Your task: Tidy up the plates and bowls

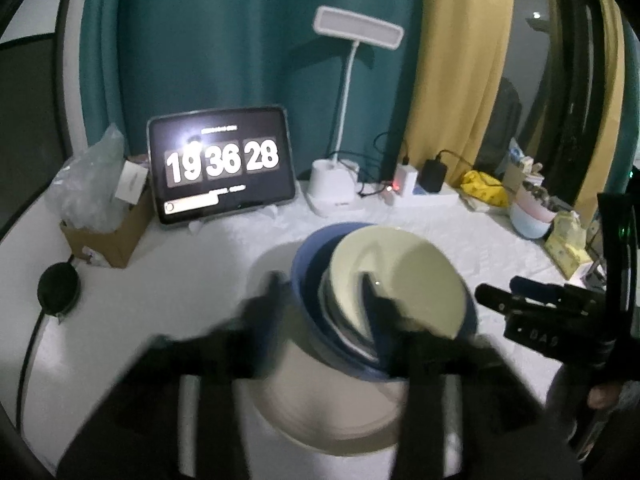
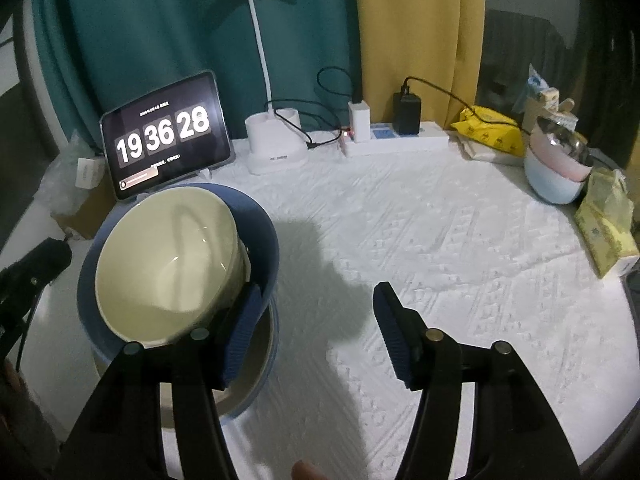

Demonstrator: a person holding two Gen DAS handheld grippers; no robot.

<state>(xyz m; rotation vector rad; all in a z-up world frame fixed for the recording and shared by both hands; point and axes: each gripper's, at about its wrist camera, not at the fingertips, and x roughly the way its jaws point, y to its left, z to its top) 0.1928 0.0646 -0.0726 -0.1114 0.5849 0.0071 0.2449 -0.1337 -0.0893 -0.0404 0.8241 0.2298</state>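
A cream bowl [image 1: 400,276] sits tilted inside a dark blue bowl [image 1: 308,264], and both rest on a pale plate [image 1: 320,420]. My left gripper [image 1: 324,292] is blurred and open. One finger is outside the blue bowl's left wall and the other is inside the cream bowl, with no pad visibly pressing. In the right wrist view the cream bowl [image 2: 168,260] and blue bowl [image 2: 264,236] stand on the blue-rimmed plate [image 2: 260,380]. My right gripper [image 2: 316,304] is open just right of the stack, over bare cloth, with its left finger close to the blue rim.
A tablet clock [image 2: 164,136], a white desk lamp [image 2: 276,144] and a power strip [image 2: 396,140] with chargers line the back. At the right are stacked pastel bowls [image 2: 556,172], tissue packs [image 2: 608,232] and a yellow packet [image 2: 488,128]. A cardboard box [image 1: 108,236] stands at the left.
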